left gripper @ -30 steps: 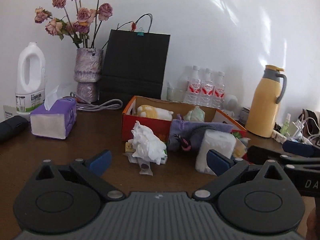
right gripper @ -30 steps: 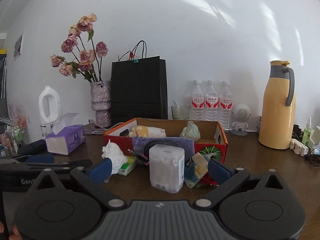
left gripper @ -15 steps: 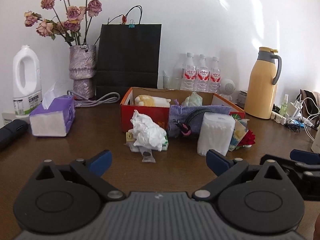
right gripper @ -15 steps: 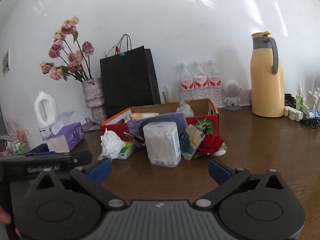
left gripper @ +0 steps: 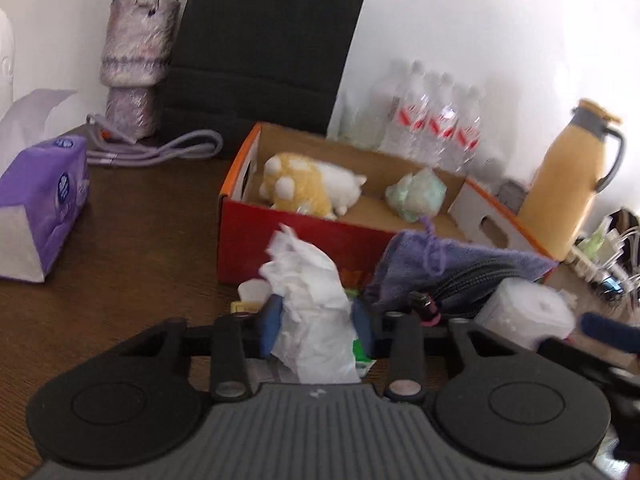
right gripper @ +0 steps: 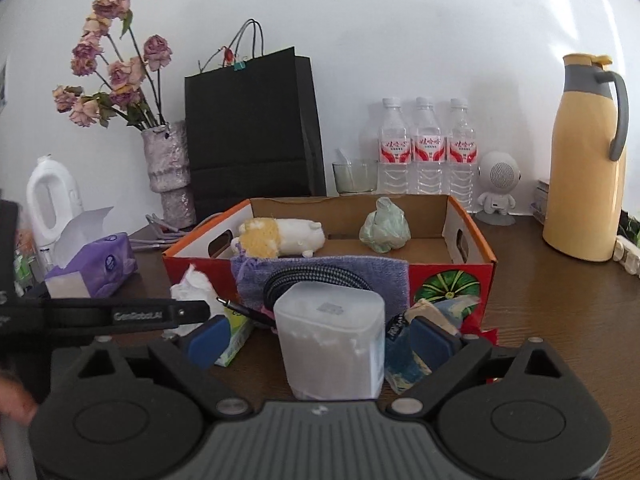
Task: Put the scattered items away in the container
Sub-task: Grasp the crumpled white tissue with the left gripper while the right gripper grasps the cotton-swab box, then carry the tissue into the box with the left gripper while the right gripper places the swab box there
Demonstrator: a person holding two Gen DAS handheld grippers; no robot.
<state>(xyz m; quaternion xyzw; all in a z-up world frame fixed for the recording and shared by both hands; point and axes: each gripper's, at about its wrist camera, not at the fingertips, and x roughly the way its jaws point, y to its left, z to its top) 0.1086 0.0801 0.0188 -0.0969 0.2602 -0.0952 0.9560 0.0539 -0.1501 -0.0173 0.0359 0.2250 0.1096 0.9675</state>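
Now the crumpled white tissue (left gripper: 314,308) is squeezed by the left gripper (left gripper: 316,322), with the box (left gripper: 280,226) at 12 o'clock; the right gripper (right gripper: 326,336) is spread wide around the plastic tub (right gripper: 330,344). Soft paper could be torn or dropped

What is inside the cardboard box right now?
Inside the cardboard box: a yellow-white plush toy and a crumpled green bag. The purple cloth over the front wall hides the nearest floor.

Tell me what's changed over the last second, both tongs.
The left tongs moved in and closed on the crumpled white tissue. The right tongs advanced, open, to straddle the translucent white box without gripping it. The cardboard box, with the plush toy inside, stayed put.
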